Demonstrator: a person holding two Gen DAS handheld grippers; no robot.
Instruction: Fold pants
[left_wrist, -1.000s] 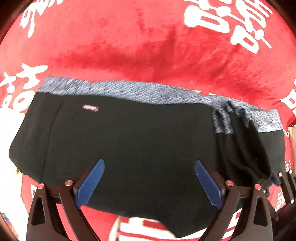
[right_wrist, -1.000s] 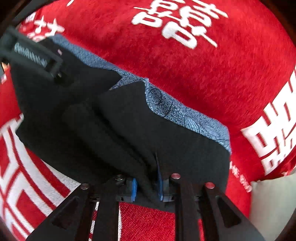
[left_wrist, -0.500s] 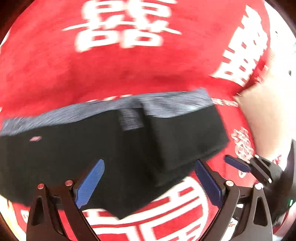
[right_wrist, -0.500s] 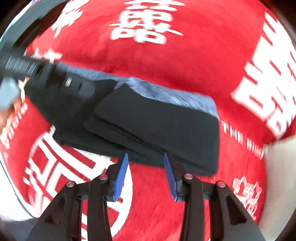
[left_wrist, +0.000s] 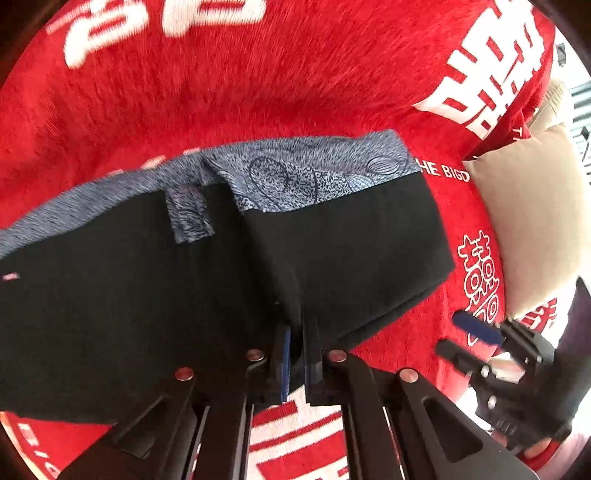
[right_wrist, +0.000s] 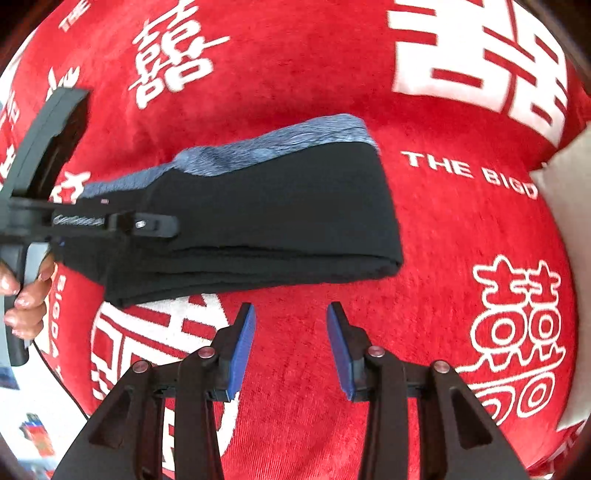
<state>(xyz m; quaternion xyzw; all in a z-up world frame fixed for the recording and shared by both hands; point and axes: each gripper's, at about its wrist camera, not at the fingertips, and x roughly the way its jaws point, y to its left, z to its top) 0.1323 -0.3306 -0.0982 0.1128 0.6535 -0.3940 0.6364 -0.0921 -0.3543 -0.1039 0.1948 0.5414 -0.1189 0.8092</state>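
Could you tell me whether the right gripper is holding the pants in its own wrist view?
No, the right gripper stands open over the red cloth, with the pants lying beyond its fingers.

One pair of pants (left_wrist: 155, 310), folded, black with one blue-grey waistband (left_wrist: 317, 170). One small label (left_wrist: 10, 276) shows on the black cloth. One red blanket (right_wrist: 295, 74) with white characters lies under it; in the right wrist view four whole or partial large white characters can be counted, plus one line of Latin lettering (right_wrist: 469, 173). One beige cushion (left_wrist: 532, 221). Two grippers: left (left_wrist: 295, 354) and right (right_wrist: 291, 347), each with two blue pads. One hand (right_wrist: 26, 295) is visible.
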